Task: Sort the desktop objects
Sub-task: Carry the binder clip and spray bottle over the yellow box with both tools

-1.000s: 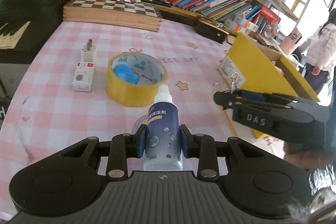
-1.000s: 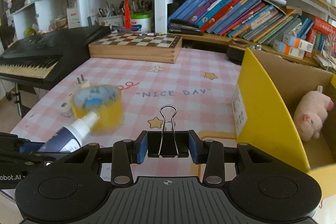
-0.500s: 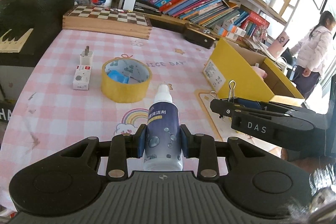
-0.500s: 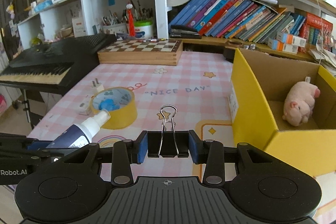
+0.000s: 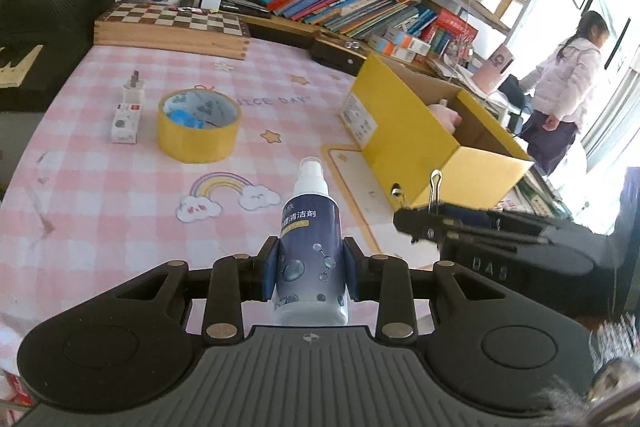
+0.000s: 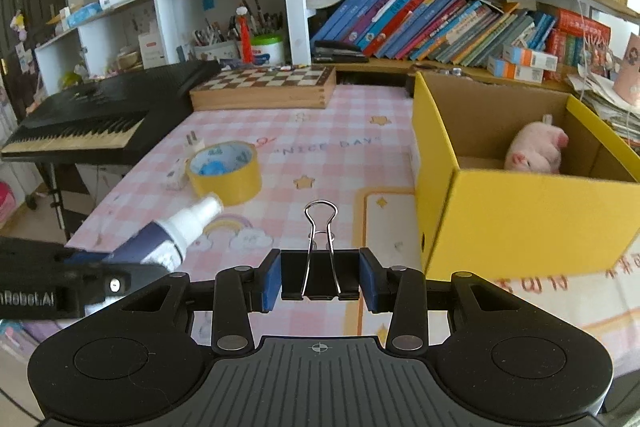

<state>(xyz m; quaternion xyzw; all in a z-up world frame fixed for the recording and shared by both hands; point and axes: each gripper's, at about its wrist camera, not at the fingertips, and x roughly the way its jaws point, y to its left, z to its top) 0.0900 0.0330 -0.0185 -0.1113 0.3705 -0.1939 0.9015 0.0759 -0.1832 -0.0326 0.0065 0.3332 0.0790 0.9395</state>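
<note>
Compared with the earlier frames, both grippers are sitting higher and further back from the table (image 5: 100, 195), and the yellow box (image 6: 520, 215) is showing more of its interior to the right wrist camera. The grips themselves are unchanged.

The yellow box is standing open at the table's right edge, and a pink plush pig (image 6: 536, 151) is lying inside it against the far wall. The yellow tape roll (image 5: 199, 125) is lying flat toward the table's left side with a small blue item (image 5: 182, 117) resting inside its ring; what that item is cannot be told. A white plug adapter (image 5: 128, 111) is lying just beside the roll, nearer the left edge.

The left gripper (image 5: 308, 269) is holding the spray bottle (image 5: 310, 251) above the table's near edge, jaws closed narrowly on the dark blue body, the white nozzle pointing forward.

The right gripper (image 6: 320, 275) is clamping the black binder clip (image 6: 320, 267) between its blue pads, jaws closed to the clip's width, wire handles standing upright. The clip is hovering beside the box's near left corner, outside it.
</note>
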